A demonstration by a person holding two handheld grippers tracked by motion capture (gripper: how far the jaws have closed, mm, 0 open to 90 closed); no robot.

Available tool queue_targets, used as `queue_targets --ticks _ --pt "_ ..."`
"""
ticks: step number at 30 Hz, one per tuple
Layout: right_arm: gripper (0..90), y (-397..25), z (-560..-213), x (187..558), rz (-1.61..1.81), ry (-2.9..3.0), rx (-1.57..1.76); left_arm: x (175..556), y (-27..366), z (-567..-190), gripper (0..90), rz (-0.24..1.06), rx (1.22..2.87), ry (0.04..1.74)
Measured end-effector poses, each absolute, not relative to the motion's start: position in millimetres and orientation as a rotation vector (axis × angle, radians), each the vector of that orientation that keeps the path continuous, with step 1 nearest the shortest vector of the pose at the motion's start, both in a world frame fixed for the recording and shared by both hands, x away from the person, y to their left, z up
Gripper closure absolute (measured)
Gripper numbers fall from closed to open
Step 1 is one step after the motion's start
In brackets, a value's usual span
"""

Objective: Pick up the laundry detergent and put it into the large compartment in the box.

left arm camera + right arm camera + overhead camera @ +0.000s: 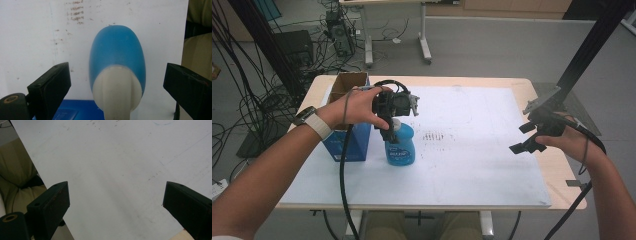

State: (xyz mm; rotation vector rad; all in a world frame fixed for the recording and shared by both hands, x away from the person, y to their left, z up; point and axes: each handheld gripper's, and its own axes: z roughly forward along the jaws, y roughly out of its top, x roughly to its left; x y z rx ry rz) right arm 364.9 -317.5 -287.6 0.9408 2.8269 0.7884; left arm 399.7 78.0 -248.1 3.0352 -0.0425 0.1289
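- High view: the table [472, 185], covered by a white sheet, runs across the middle of the frame, with the person's forearms coming in from 6 o'clock.
- A blue cardboard box [346, 134], its top flaps open, stands near the table's 9 o'clock edge.
- Just beside the box, on its 3 o'clock side, stands the blue bottle [400, 145], upright on the white sheet with its pale cap [115, 92] uppermost.
- The left gripper [393, 131] hangs directly over the bottle, pointing down at the cap.
- In the left gripper view its jaws stand wide, one at 9 o'clock and one at 3 o'clock of the cap, with clear gaps on both sides; nothing is gripped.
- The right gripper [526, 138] waits well apart toward the table's 3 o'clock edge; in the right gripper view its jaws are also spread wide over bare white sheet, holding nothing.
- Judged step: the left gripper is either about to take the bottle or has just let it go; which of the two cannot be told from this moment alone.
- If a grasp is intended, the next move calls for lowering slightly so the pads meet the cap or neck squarely, then closing evenly; an off-centre squeeze could tip the bottle toward the box.
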Motion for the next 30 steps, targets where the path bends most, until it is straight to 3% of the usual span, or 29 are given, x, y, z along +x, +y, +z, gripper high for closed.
queue_targets --ticks 30 --pt "7.1 -319.5 -288.0 364.1 0.789 2.827 0.945 400.7 77.2 -249.2 8.1 0.13 3.044 -0.041"
